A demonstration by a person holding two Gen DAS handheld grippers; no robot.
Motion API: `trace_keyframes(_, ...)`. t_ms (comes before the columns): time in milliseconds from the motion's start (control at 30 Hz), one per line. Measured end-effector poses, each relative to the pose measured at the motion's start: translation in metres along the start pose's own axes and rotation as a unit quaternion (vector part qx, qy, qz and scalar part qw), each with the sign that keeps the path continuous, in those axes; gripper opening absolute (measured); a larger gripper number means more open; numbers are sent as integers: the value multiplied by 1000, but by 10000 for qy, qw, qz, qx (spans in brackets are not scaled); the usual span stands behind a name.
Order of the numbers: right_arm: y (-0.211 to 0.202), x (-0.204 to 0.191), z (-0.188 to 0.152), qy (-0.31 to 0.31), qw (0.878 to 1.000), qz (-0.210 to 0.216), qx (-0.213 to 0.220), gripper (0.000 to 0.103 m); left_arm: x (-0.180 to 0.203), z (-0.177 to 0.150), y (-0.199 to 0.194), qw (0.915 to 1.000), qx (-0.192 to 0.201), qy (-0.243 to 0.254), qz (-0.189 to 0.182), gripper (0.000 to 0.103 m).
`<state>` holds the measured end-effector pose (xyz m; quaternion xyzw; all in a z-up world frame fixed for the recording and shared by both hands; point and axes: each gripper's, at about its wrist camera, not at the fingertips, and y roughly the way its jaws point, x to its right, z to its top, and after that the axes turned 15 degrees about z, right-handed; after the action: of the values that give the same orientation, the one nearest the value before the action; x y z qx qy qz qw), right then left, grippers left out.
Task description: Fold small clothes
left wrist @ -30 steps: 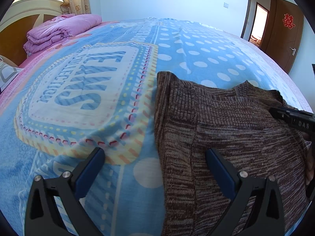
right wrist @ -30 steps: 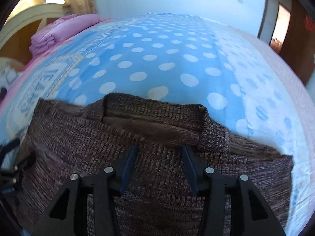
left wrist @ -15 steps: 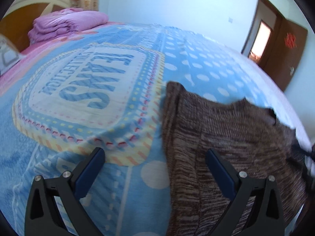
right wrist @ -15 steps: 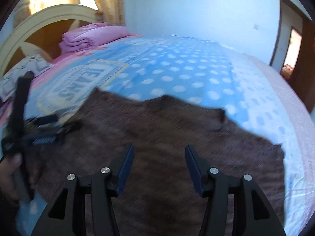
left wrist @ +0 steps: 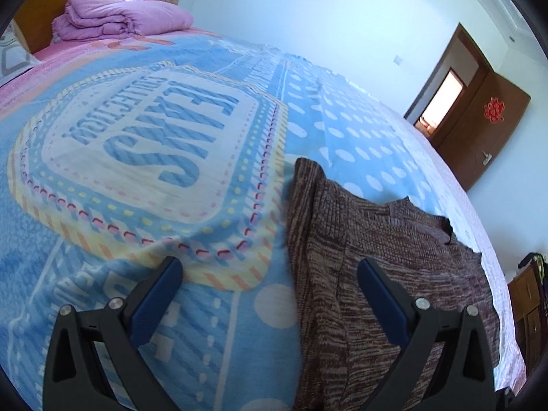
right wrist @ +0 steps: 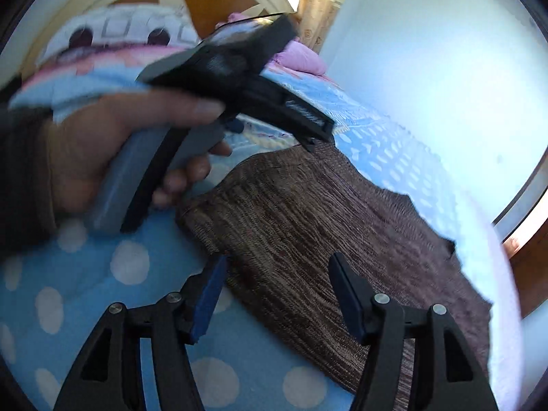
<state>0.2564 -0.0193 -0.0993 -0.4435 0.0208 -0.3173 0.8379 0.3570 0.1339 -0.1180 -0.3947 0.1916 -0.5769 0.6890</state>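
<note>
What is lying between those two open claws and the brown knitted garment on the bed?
Nothing visible. The brown knitted garment lies bare on the blue dotted blanket, right under the open left gripper and right gripper.

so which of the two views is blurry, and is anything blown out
Left wrist view: sharp, the brown sweater and the lettering on the blanket read clearly; the doorway is blown out. Right wrist view: motion-smeared, worst on the hand and along the sweater's far edge; the fingers stay crisp.

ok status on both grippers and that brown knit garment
Left gripper open, empty. Right gripper open, jaws just widened, nothing pinched. Brown knit garment flat on blue dotted bedspread. Nothing in the way.
</note>
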Motion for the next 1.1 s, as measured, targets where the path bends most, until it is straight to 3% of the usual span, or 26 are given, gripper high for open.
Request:
trace_keyframes(200, 19, -17, 14, -350, 9991, -228, -19, 63, 6, 18, 8, 9981, -354, 511, 17, 103)
trace_keyframes(333, 38, -17, 20, -249, 9988, -384, -156, 63, 11, 27, 17, 9973, -327, 662, -54, 102)
trace_keyframes(433, 39, -18, 17, -283, 9988, -399, -99, 51, 21, 29, 23, 9957, -360, 772, -355, 88)
trace_keyframes(500, 41, -17, 15, -299, 9986, -415, -148, 23, 31, 30, 27, 9948, -288, 915, -354, 85)
trace_keyframes(533, 44, -18, 14, -307, 9984, -430, -208, 17, 35, 30, 29, 9943, -265, 958, -398, 78)
trace_keyframes(633, 49, -17, 13, -285, 9983, -435, -260, 13, 37, 28, 35, 9939, -218, 990, -426, 63)
trace_keyframes(700, 47, -13, 14, -245, 9986, -408, -223, 11, 31, 29, 34, 9946, -210, 851, -562, 40)
trace_keyframes(733, 47, -11, 13, -221, 9988, -392, -201, 11, 29, 29, 35, 9940, -257, 788, -710, 20)
trace_keyframes(767, 46, -9, 13, -198, 9989, -380, -175, 10, 26, 29, 37, 9938, -331, 699, -804, 14)
trace_keyframes(1000, 40, 3, 11, -15, 9998, -209, 62, 9, 18, 34, 40, 9922, -635, 263, -1039, 12)
trace_keyframes(1100, 27, 7, 9, 152, 9992, 8, 363, 9, 16, 39, 34, 9905, -770, 14, -1137, 11)
